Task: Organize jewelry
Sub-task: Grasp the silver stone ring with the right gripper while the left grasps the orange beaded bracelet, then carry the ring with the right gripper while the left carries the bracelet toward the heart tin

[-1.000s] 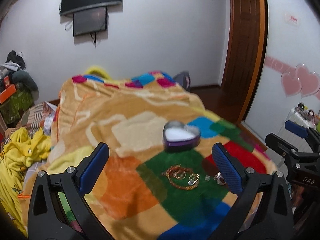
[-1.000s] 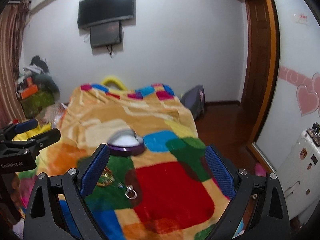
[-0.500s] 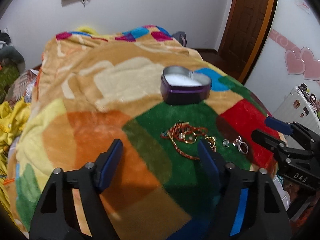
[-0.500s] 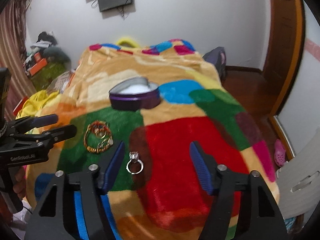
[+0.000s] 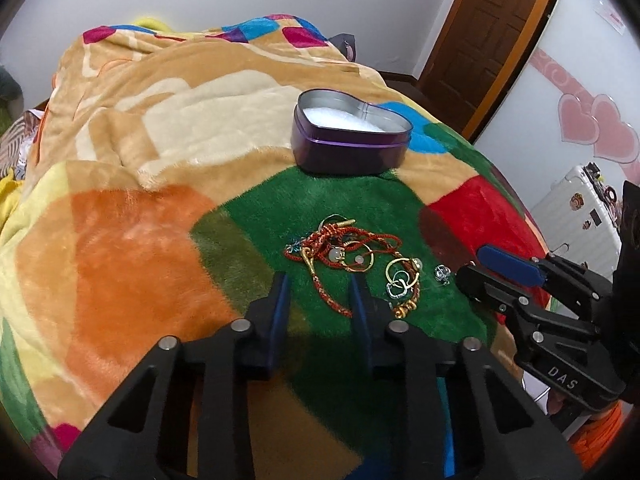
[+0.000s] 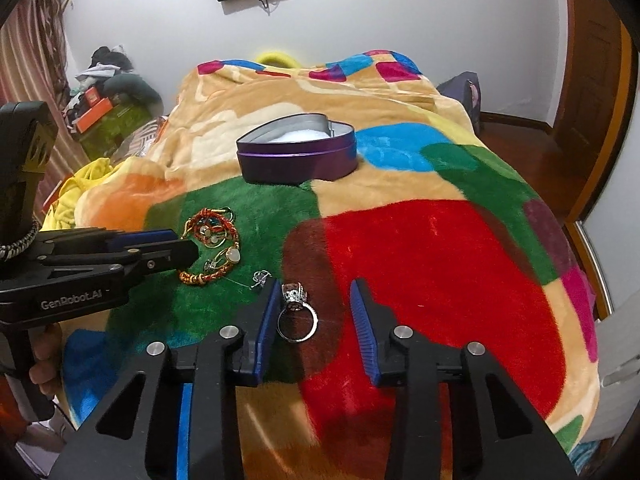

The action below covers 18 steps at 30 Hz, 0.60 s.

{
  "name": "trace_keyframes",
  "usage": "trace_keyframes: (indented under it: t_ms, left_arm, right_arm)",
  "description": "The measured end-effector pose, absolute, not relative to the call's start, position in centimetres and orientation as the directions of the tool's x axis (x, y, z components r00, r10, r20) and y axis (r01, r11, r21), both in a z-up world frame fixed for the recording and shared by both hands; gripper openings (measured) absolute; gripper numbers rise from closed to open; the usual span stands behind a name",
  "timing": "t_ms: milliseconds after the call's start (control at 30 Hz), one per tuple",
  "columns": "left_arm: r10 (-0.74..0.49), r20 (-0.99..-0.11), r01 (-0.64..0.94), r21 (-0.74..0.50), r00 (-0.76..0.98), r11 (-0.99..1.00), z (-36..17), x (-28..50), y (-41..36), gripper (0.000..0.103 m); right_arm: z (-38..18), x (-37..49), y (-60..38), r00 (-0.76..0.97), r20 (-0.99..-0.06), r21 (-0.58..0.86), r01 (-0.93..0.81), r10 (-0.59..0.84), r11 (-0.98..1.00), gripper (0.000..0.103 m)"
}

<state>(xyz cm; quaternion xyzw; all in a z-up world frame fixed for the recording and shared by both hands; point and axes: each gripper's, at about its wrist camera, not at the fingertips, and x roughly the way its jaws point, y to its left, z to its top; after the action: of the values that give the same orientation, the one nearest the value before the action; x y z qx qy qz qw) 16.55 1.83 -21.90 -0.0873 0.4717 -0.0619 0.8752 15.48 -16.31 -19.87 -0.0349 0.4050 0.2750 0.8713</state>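
Lying between the part-open right gripper (image 6: 314,304) fingers, the silver ring (image 6: 297,314) hugs the nine-o'clock pad; the left gripper (image 5: 320,300), narrowed, seemingly straddles the red cord bracelet (image 5: 328,296).

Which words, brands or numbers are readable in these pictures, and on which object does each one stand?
"DAS": on the body of the right gripper, seen from the left wrist view.
"GenRobot.AI": on the body of the left gripper, seen from the right wrist view.
Red print on the small white wall sign: too blurred to read.
Stickers on the white suitcase: too small to read.
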Motion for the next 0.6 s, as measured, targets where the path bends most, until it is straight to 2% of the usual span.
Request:
trace_keyframes:
  t_ms: [233, 333, 600]
  left_arm:
    - [-0.186, -0.813, -0.009, -0.229, 0.551, 0.973, -22.3, 16.8, 2.4, 0.003]
    - [-0.178, -0.811, -0.012, -0.222, 0.557, 0.975, -22.2, 16.8, 2.4, 0.002]
    - [-0.155, -0.776, 0.006, -0.191, 0.611, 0.982, -20.0, 16.0, 2.4, 0.001]
  right_arm:
    - [-20.1, 15.7, -15.6, 0.497, -0.724, 0.181, -0.532, 0.479, 0.827, 0.016]
    - [-20.0, 15.6, -15.5, 0.497, -0.722, 0.18, -0.536, 0.481, 0.825, 0.013]
    - [-18.7, 15.7, -16.1, 0.523, -0.701, 0.189, -0.518, 0.484, 0.834, 0.013]
